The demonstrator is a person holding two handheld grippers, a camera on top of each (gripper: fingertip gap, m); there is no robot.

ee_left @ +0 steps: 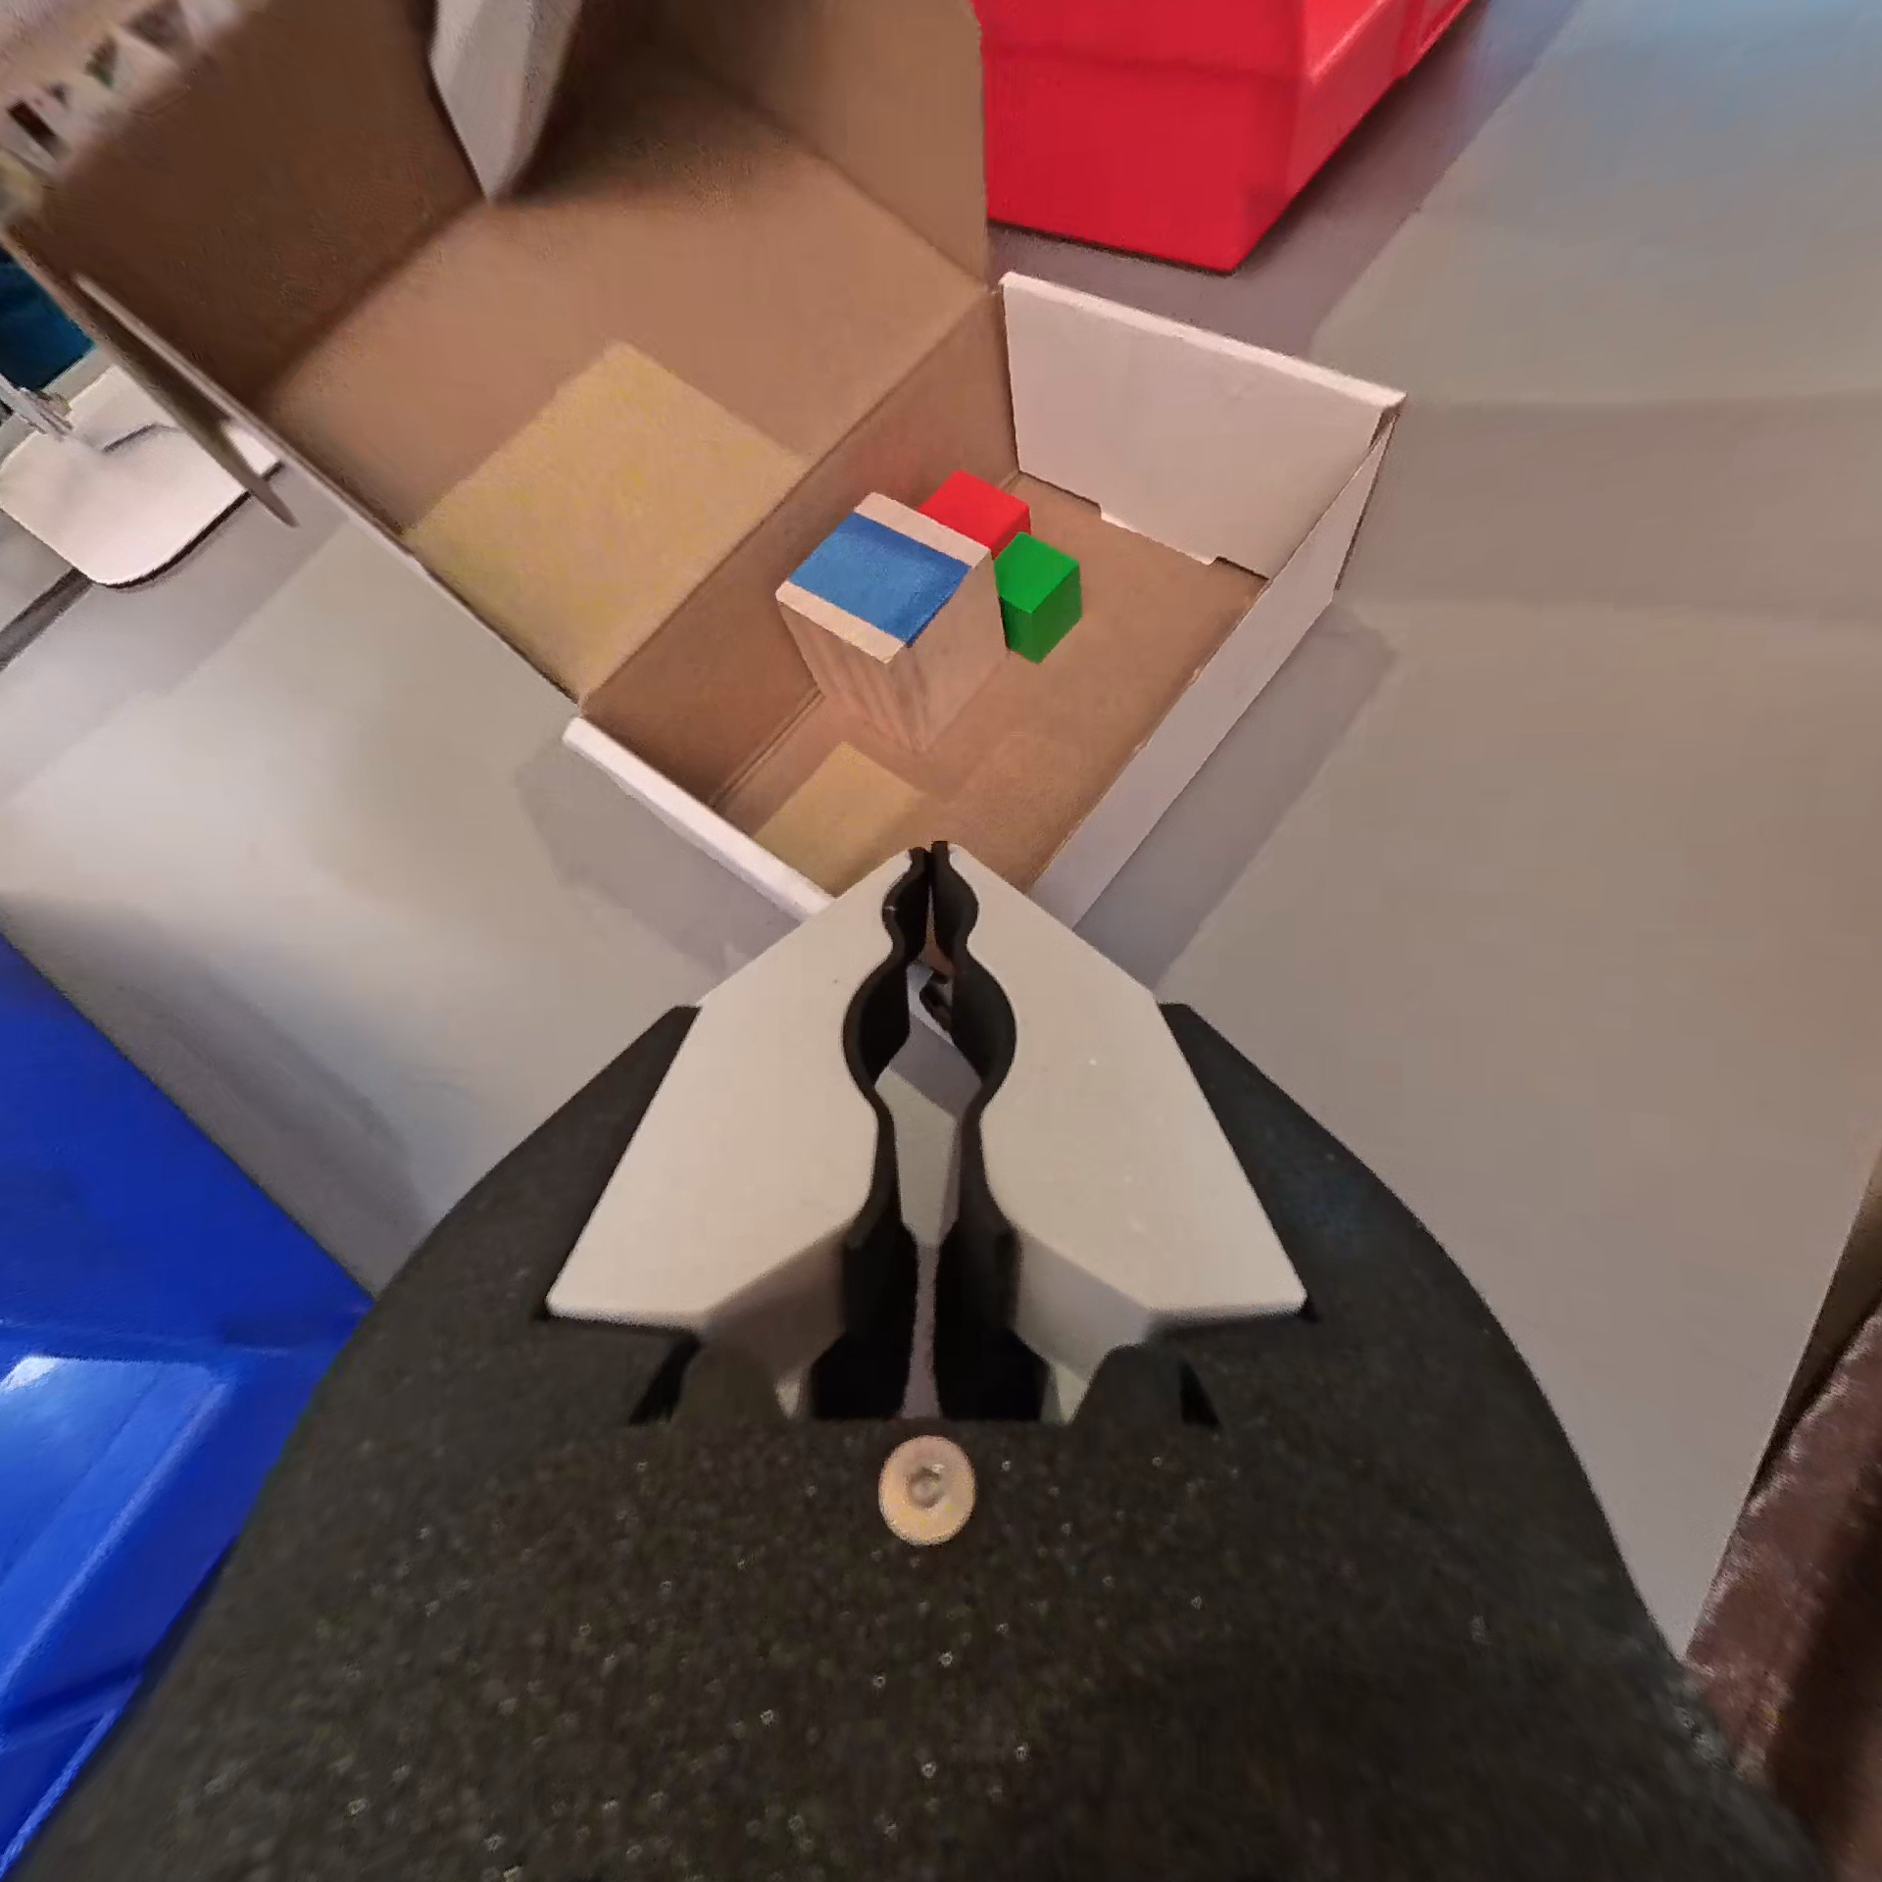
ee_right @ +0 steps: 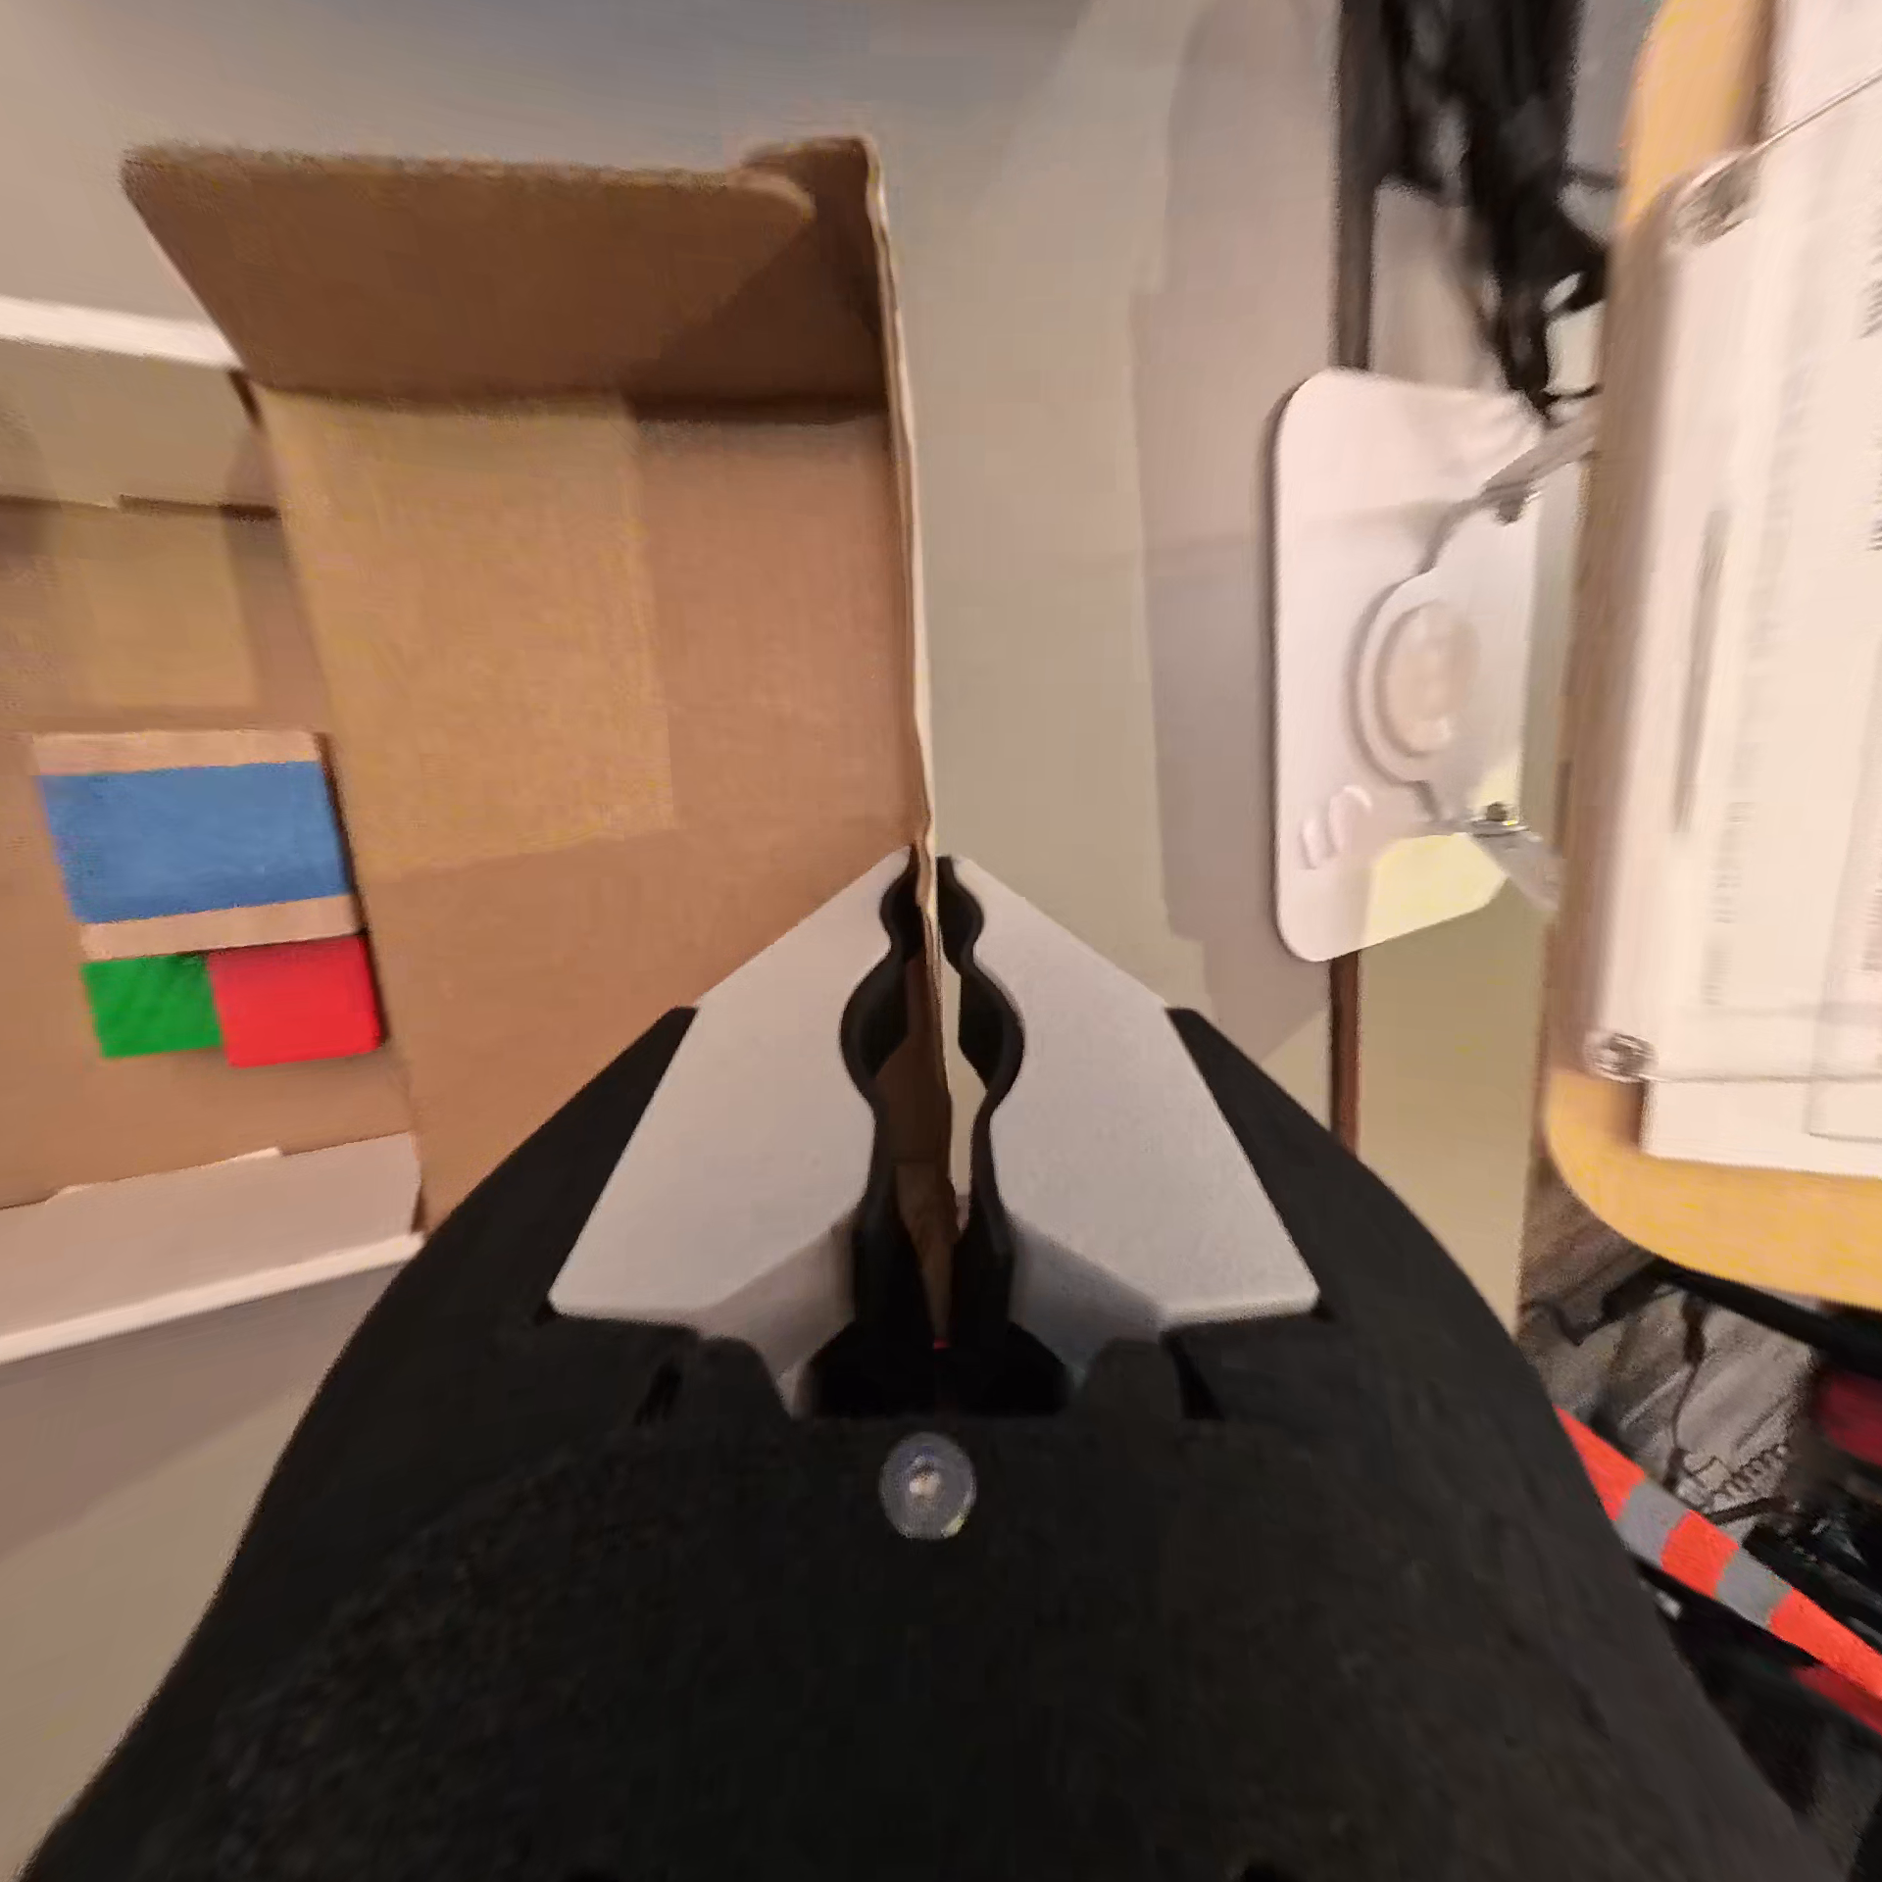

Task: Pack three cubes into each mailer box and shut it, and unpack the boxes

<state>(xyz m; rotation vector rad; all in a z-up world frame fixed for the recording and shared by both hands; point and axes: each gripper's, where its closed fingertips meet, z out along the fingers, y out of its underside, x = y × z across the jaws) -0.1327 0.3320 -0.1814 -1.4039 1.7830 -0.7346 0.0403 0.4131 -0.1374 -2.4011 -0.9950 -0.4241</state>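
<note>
An open white mailer box [ee_left: 1202, 407] stands on the grey table, its brown lid [ee_left: 652, 255] raised. Inside are a wooden block with a blue stripe [ee_left: 881, 591], a red cube [ee_left: 976, 509] and a green cube [ee_left: 1037, 601]. My left gripper [ee_left: 932, 853] is shut just above the box's near corner, with nothing seen between its tips. My right gripper [ee_right: 932, 866] is shut on the lid's [ee_right: 570, 611] side edge and holds it upright. The right wrist view also shows the blue-striped block [ee_right: 199, 840], green cube [ee_right: 153, 1008] and red cube [ee_right: 295, 998].
A red bin [ee_left: 1171, 112] stands behind the box and a blue bin [ee_left: 122, 1324] at the near left. A white stand [ee_right: 1395, 662] and a round wooden tabletop with papers [ee_right: 1731, 713] lie to the right of the lid. The gap from one gripper's tips to the other's is roughly 20 cm. Between my left fingertips and the blue-striped block [ee_right: 199, 840] there is roughly 8 cm.
</note>
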